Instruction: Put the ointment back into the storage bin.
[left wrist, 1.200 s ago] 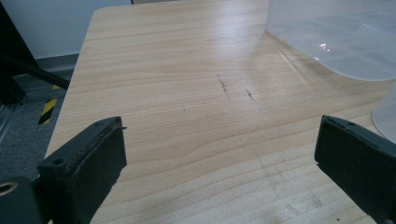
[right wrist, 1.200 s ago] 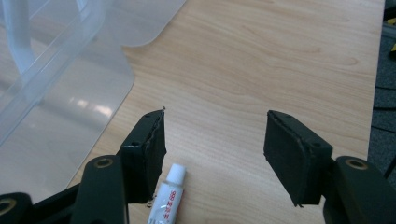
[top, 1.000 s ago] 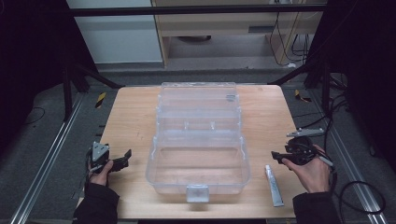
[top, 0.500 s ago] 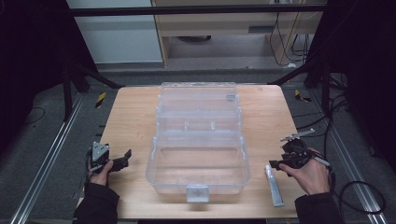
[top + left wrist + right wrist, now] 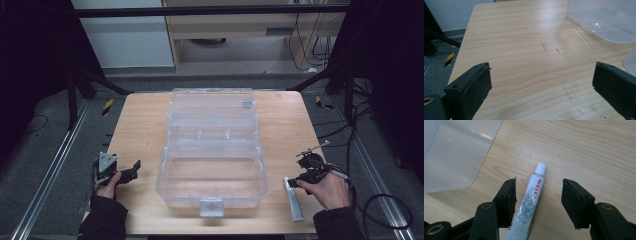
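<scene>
Your wooden table (image 5: 140, 125) stands on dark grey floor with pale cabinets behind. A large clear plastic box (image 5: 212, 150) sits open at its centre, lid folded back, between your two hands. Your left gripper (image 5: 131, 169) rests near the table's left edge, jaws spread wide over bare wood. Your right gripper (image 5: 537, 195) hangs jaws apart astride a small white tube (image 5: 529, 205), which lies flat just beside the box's right corner.
</scene>
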The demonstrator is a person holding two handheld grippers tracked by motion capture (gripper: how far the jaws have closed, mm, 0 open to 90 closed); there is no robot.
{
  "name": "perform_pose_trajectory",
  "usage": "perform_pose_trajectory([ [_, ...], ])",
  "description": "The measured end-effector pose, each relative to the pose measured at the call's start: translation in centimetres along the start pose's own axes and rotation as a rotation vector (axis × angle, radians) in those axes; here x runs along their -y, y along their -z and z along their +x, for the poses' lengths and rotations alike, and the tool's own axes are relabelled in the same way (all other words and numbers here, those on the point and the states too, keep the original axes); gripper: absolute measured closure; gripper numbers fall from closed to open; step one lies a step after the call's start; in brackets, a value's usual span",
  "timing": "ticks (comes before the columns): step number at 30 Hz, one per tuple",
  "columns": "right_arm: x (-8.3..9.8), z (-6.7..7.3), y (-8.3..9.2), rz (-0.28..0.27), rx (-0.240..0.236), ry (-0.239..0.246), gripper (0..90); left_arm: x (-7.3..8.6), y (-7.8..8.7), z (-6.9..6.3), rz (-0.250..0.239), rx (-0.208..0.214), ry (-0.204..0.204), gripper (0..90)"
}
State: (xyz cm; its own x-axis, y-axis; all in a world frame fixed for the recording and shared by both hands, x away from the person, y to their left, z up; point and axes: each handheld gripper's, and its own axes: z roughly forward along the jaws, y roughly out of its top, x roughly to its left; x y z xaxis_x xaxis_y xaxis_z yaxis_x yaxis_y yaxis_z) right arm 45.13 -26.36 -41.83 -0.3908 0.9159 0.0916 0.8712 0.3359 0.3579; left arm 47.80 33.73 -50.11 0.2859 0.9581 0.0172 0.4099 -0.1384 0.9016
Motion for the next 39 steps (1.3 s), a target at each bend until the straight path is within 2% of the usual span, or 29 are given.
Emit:
perform_pose_trajectory([
  [18, 0.2, 0.3, -2.0, 0.087, -0.01, -0.004, 51.2, 0.0, 0.0, 0.0, -0.001, 0.001, 0.002, 1.6],
  [39, 0.3, 0.5, -3.8, 0.147, -0.008, -0.01, 60.7, 0.0, 0.0, 0.0, -0.002, 0.001, 0.004, 1.6],
])
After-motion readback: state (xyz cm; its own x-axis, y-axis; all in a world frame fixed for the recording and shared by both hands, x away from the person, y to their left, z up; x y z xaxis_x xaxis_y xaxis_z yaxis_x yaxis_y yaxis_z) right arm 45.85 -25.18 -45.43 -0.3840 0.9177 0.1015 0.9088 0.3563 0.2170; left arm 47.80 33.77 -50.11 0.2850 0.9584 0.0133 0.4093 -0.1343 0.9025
